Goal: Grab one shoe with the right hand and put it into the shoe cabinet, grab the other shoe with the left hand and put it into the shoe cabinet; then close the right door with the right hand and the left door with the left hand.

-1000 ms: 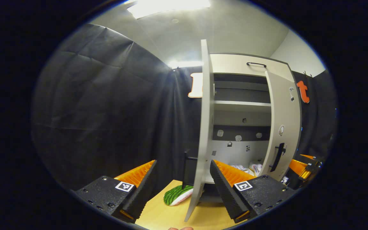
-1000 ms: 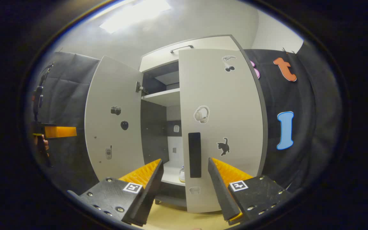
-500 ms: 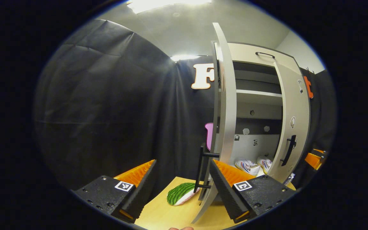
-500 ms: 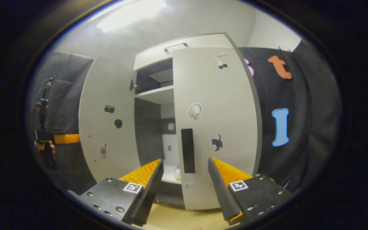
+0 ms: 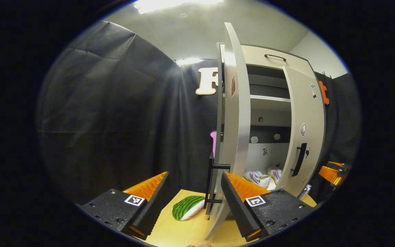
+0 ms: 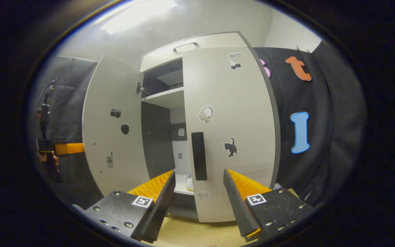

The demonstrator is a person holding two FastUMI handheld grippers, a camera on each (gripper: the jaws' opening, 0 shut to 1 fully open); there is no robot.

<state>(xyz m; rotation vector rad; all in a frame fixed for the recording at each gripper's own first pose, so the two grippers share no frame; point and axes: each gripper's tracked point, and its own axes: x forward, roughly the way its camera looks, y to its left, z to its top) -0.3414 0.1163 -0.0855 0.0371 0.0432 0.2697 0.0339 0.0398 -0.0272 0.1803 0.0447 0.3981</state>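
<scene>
The white shoe cabinet (image 6: 170, 55) stands with both doors partly open. Two white shoes (image 5: 257, 177) lie side by side on its bottom shelf; a sliver of one shoe (image 6: 189, 181) shows through the gap between the doors. My left gripper (image 5: 194, 202) is open, facing the left door (image 5: 233, 103) edge-on, with the door's black handle (image 5: 214, 181) just inside one finger. My right gripper (image 6: 197, 202) is open in front of the right door (image 6: 231, 103), close to its black handle (image 6: 199, 156). The left gripper (image 6: 63, 148) also shows far left, held by a hand.
A green striped, watermelon-like object (image 5: 187, 207) lies on the wooden floor (image 5: 183, 230) left of the left door. An upper shelf (image 5: 269, 98) crosses the cabinet. Stickers dot both doors. Black cloth walls close in both sides.
The left gripper has shifted round to the left door's outer side, so its handle now shows. The right door has swung a little further toward the cabinet ahead of the right gripper.
</scene>
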